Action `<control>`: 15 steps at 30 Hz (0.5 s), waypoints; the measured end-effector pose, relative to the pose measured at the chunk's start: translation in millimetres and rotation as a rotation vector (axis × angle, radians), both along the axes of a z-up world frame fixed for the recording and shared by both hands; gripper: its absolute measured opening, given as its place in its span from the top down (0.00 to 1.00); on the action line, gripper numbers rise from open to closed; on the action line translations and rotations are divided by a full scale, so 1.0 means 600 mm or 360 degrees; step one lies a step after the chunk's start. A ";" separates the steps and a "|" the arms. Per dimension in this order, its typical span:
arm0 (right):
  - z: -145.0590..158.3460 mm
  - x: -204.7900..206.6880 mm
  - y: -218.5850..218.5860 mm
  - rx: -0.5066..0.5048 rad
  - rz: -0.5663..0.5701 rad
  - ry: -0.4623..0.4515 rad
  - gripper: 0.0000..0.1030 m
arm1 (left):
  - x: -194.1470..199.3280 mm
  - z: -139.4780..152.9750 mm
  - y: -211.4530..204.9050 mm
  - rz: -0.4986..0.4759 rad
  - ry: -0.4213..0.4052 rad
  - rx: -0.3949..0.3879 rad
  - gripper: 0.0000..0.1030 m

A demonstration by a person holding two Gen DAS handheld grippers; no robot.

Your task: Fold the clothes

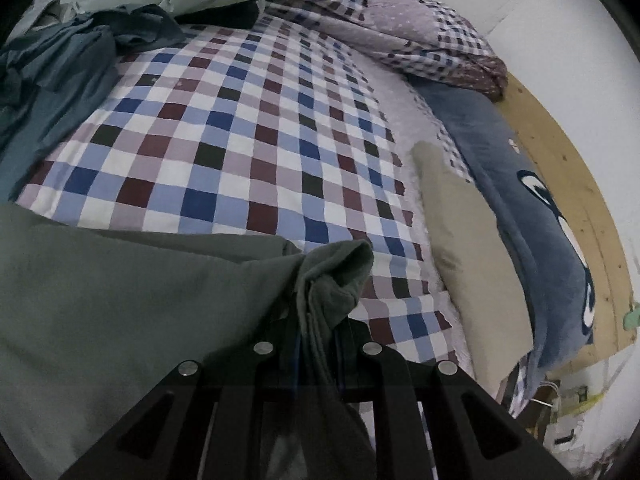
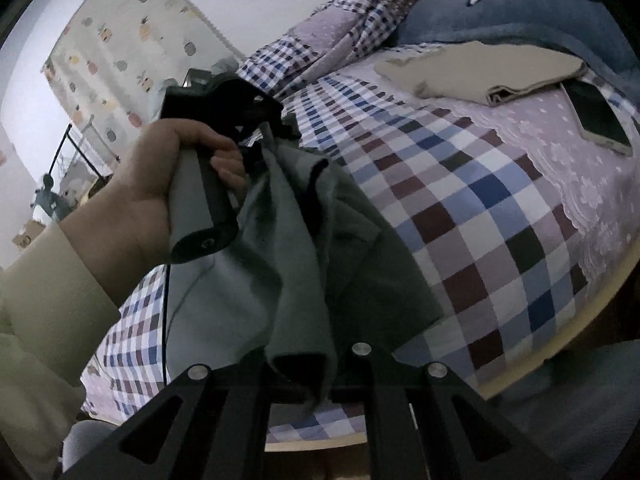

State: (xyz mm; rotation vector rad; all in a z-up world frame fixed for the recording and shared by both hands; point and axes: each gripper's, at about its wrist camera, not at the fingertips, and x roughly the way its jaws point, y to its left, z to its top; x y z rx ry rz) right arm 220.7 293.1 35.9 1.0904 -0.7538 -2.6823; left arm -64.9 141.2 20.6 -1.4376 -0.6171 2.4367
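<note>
Item: green garment point(image 1: 120, 292), which we hold bunched above the checked bed cover point(image 1: 248, 128). Our left gripper point(image 1: 316, 336) has its jaws clamped on one gathered edge; our right gripper point(image 2: 304, 368) has its jaws clamped on another fold. Also listed: tan folded cloth point(image 2: 480, 68), phone point(image 2: 600, 116), blue clothes point(image 1: 52, 68) heaped at the far side.
</note>
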 end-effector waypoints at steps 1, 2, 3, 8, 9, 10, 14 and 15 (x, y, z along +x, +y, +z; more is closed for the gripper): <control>-0.001 -0.001 0.004 -0.0009 -0.0007 -0.0012 0.97 | -0.001 0.000 0.002 0.0006 -0.0002 -0.0010 0.89; -0.003 0.000 0.007 -0.0012 -0.0019 -0.0025 0.97 | -0.002 0.000 0.004 0.0010 -0.0003 -0.0021 0.89; -0.004 0.004 0.011 -0.0007 -0.0045 -0.0044 0.97 | -0.003 -0.001 0.008 0.0010 -0.0007 -0.0032 0.89; -0.019 0.018 0.034 -0.0048 -0.0190 -0.0159 0.94 | -0.008 0.000 0.005 -0.0016 -0.0016 0.0033 0.74; -0.021 0.022 0.041 -0.0039 -0.0223 -0.0175 0.93 | -0.007 0.002 0.002 -0.0026 -0.0012 0.0076 0.61; -0.022 0.026 0.048 -0.0031 -0.0257 -0.0190 0.93 | -0.005 0.007 -0.005 -0.0032 0.0008 0.0145 0.53; -0.017 0.039 0.069 0.0047 -0.0388 -0.0227 0.92 | 0.011 0.040 -0.051 -0.0011 0.0154 0.0421 0.19; -0.015 0.042 0.074 0.0068 -0.0416 -0.0230 0.92 | 0.014 0.049 -0.066 -0.0013 0.0179 0.0474 0.19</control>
